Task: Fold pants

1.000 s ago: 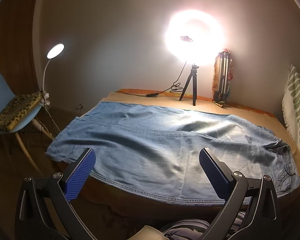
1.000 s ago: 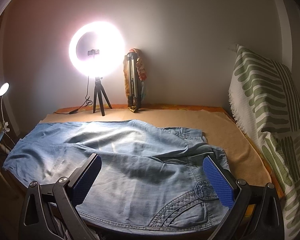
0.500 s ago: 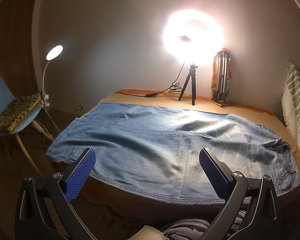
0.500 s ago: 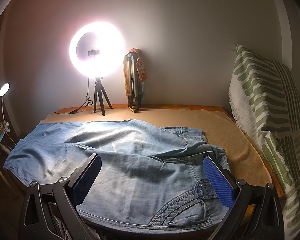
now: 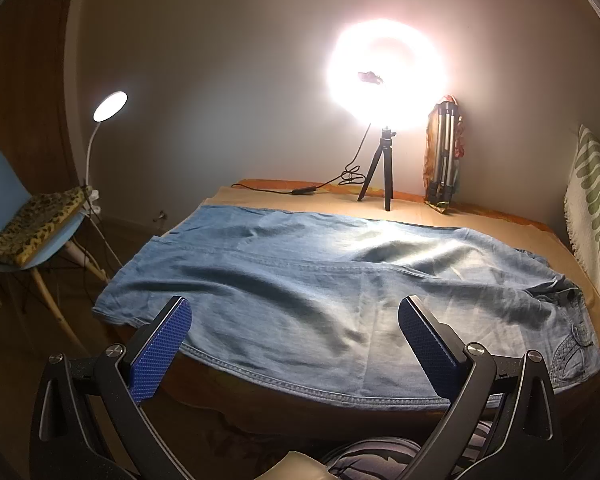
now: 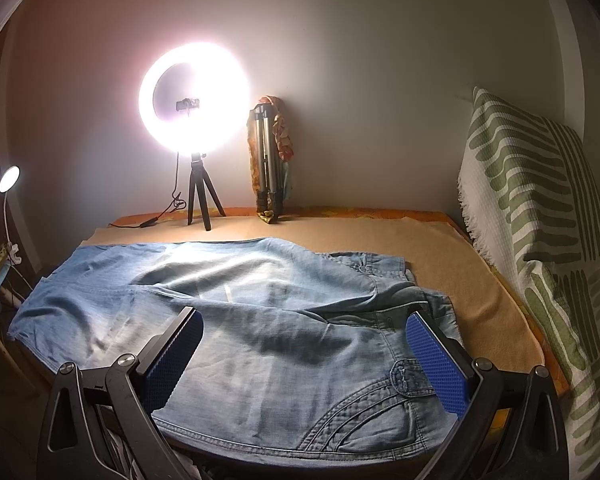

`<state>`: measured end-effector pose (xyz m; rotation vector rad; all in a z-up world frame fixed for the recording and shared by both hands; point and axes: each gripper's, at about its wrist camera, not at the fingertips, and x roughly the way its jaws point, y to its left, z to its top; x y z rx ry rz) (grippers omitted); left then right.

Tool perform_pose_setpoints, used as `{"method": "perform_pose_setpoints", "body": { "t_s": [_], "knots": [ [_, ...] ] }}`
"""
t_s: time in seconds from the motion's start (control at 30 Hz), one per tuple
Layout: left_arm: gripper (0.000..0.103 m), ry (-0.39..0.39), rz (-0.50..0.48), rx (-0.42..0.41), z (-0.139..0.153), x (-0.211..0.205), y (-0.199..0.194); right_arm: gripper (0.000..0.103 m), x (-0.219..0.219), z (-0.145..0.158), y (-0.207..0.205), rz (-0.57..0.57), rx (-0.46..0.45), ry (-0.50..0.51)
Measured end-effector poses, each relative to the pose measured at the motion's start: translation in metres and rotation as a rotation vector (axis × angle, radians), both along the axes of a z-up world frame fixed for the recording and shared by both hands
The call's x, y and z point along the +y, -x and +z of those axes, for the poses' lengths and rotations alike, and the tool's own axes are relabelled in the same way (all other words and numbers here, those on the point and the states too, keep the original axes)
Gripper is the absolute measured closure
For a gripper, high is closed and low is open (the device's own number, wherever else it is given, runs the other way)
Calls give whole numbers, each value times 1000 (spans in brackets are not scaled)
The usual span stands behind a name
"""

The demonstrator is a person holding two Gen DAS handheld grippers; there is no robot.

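Nearest us, left tool (image 5: 294, 344) and right tool (image 6: 304, 354), both spread wide, gripping nothing, held above the near edge of the jeans (image 5: 320, 280). We note the jeans lie flat and wrinkled across the tan blanket (image 6: 460, 264) on the bed, waistband toward the right, hems toward the left. Farther back by the wall: lit ring light (image 6: 194, 96) on a small tripod, folded tripod (image 6: 266, 160) beside it.

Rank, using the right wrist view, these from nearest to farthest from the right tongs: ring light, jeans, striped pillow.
1. Jeans, directly beneath the open right tongs.
2. Striped pillow, propped at the right.
3. Ring light, back left by the wall.
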<state>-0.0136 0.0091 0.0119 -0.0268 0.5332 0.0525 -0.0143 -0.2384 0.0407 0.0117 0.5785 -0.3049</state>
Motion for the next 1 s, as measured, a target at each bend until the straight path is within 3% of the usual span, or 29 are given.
{"method": "perform_pose_setpoints", "body": {
  "t_s": [0.6, 1.0],
  "knots": [
    [0, -41, 8, -8, 1, -3, 2, 0, -5, -1, 3, 7, -4, -15],
    [0, -115, -8, -11, 22, 31, -4, 0, -54, 27, 21, 8, -38, 4]
  ]
}}
